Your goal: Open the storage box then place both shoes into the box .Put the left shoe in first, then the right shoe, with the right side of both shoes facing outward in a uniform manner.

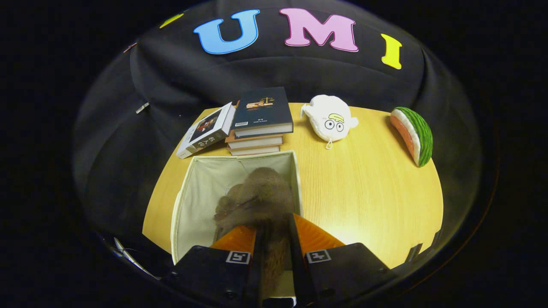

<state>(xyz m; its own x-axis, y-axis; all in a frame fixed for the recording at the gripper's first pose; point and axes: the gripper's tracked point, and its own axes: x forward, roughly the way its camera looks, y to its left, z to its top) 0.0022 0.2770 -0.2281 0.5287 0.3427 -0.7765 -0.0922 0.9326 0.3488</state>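
An open fabric storage box (188, 201) with cream lining stands on the wooden table just ahead of my fingers. My gripper (274, 233) is shut on a brown fuzzy shoe (257, 199), both orange-backed fingers (239, 237) pressing its sides. The shoe hangs over the box's inside, near its right wall, blurred by motion. I cannot tell whether another shoe lies under it in the box.
A stack of books (259, 124) sits right behind the box, with one book (207, 130) leaning at its left. A white plush toy (329, 122) and a watermelon-slice plush (413, 134) lie at the far right. The table (368, 196) stretches bare to the right of the box.
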